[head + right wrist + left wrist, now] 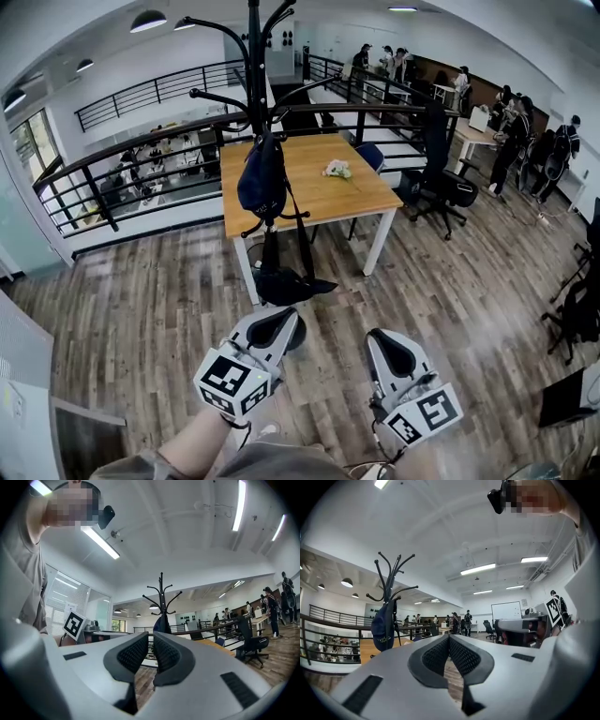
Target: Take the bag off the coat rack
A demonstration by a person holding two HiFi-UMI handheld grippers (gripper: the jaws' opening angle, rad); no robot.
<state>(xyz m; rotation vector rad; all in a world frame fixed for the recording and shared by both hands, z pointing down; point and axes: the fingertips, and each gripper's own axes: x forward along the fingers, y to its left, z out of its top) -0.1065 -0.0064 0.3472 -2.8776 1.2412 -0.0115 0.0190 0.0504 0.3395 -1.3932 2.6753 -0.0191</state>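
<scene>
The task is only beginning: the dark blue bag (262, 178) is hanging on the coat rack (255, 56) at upper centre, while the left gripper (274, 328) and right gripper (394, 352) are waiting at the bottom, jaws closed, empty.

A wood-plank floor (450, 309) carries everything here. On it stands a table (314, 204) with an orange-brown top and white legs. A small pale bunch (337, 169), perhaps flowers, lies on the top toward its far right side. A black coat rack (255, 56) stands on the floor at the table's front left corner, its dark base (284, 286) on the planks and a dark blue bag (262, 180) hanging from it. A black office chair (441, 183) stands on the floor near the table's right side
</scene>
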